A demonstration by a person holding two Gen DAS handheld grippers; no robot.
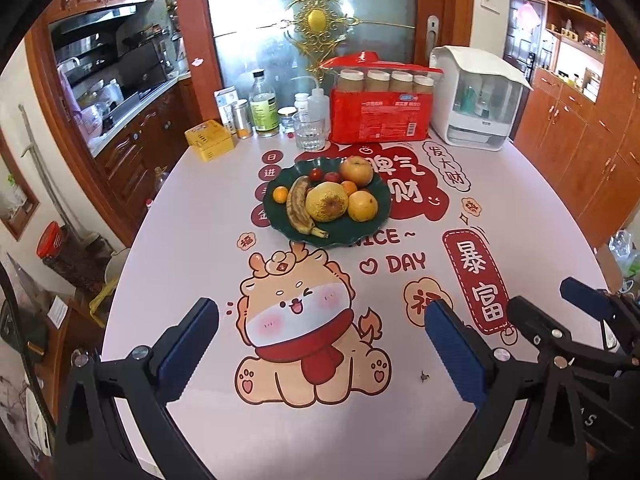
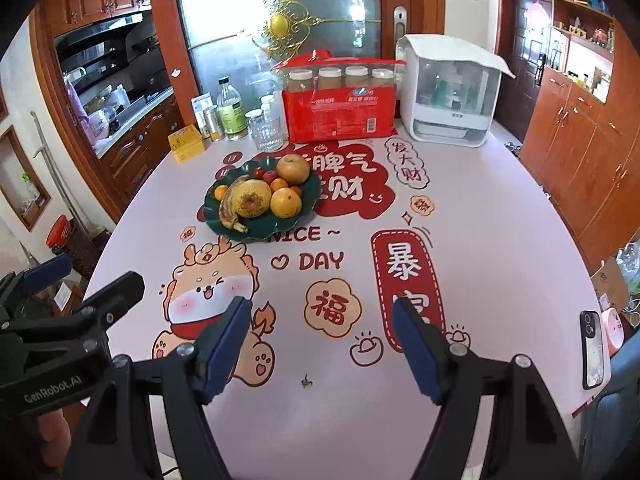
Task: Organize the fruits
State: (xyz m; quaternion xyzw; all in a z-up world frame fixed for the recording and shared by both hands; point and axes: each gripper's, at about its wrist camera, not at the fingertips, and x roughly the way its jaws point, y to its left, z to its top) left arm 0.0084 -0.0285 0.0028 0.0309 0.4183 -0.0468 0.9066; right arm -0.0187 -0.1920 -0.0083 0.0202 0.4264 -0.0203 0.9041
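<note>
A dark green plate (image 1: 280, 224) (image 2: 264, 228) sits mid-table and holds a spotted banana (image 1: 298, 210) (image 2: 230, 208), a rough yellow pear (image 1: 326, 202) (image 2: 252, 198), an orange (image 1: 362, 206) (image 2: 286, 203), an apple (image 1: 356, 171) (image 2: 293, 169), small tangerines and red cherry tomatoes. My left gripper (image 1: 322, 322) hangs open over the cartoon dragon print, well short of the plate, with nothing between its fingers. My right gripper (image 2: 320, 328) is open too and empty, over the table's near part. The right gripper (image 1: 560, 300) also shows at the right of the left wrist view.
Along the far edge stand a red pack of jars (image 1: 380, 104), a white lidded container (image 1: 476, 100), a glass (image 1: 309, 132), bottles (image 1: 264, 108) and a yellow box (image 1: 210, 138). A phone (image 2: 592, 352) lies at the right table edge. Cabinets flank both sides.
</note>
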